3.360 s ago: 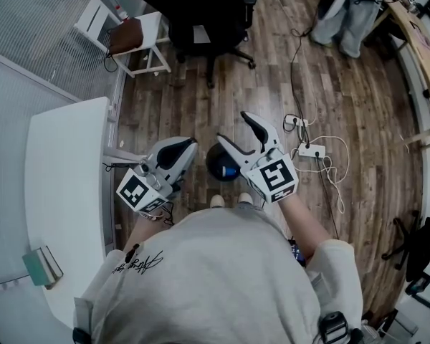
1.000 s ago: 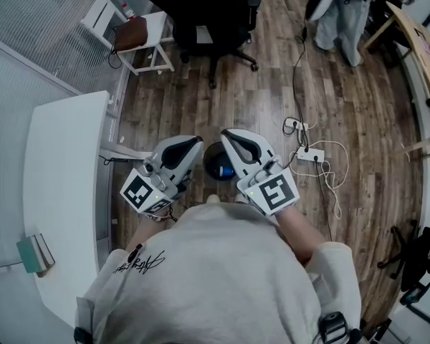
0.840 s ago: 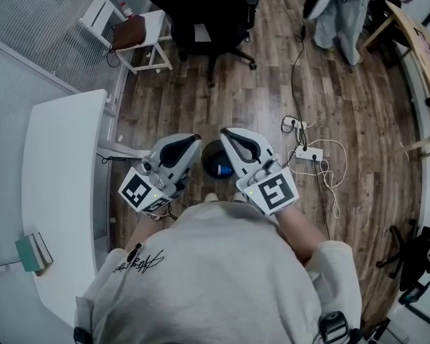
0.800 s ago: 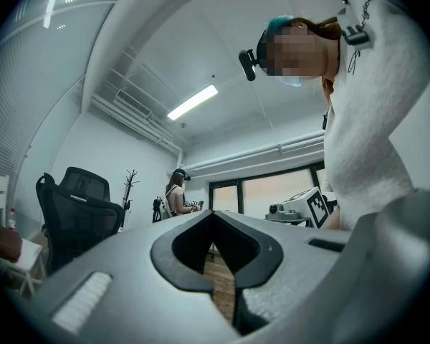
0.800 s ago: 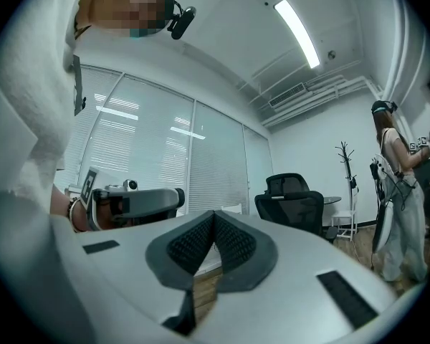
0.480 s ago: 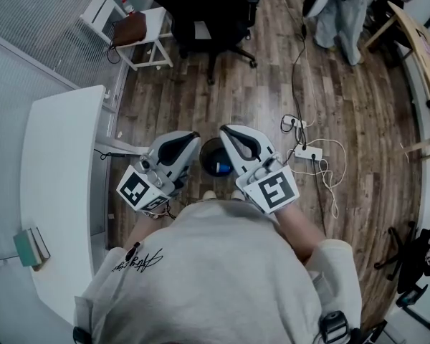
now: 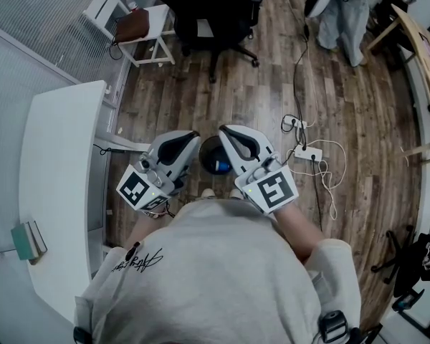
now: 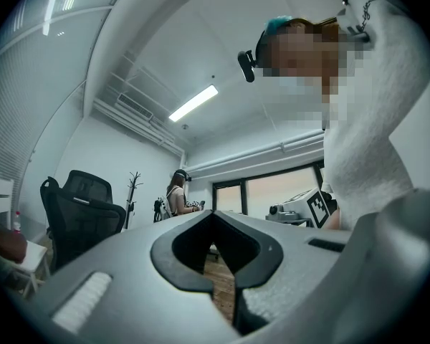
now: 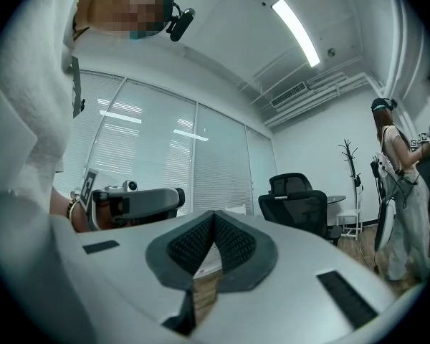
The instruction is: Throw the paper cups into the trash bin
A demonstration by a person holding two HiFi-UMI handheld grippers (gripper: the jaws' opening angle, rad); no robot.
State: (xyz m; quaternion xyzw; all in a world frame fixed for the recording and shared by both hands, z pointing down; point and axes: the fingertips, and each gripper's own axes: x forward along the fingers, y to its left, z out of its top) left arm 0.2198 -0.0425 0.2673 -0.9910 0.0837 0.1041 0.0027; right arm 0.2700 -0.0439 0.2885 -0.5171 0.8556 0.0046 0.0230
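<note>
- Both tools are held close before the person's chest, side by side, tips pointing away from the body.
- The left gripper (image 7: 189, 137) is seen closed: in its own view the jaw tips meet and nothing is held between them.
- The right gripper (image 7: 226, 132) is closed as well, its ribbed pads pressed together with nothing in between.
- No paper cup is found in any view, so it cannot be said where the cups lie or which hand is nearer to one.
- A dark round vessel, judged to be the trash bin (image 7: 212, 153), stands on the wooden floor just ahead of the feet. It is seen in the gap between the two tips, its mouth up and something blue inside.
- The bin is about equally near to both hands; it lies below and slightly forward of them.
- At the left a white table (image 7: 57, 156) is placed, with only a small teal box (image 7: 29, 239) seen on it.
- Farther away a black office chair (image 7: 208, 9) is seen.
</note>
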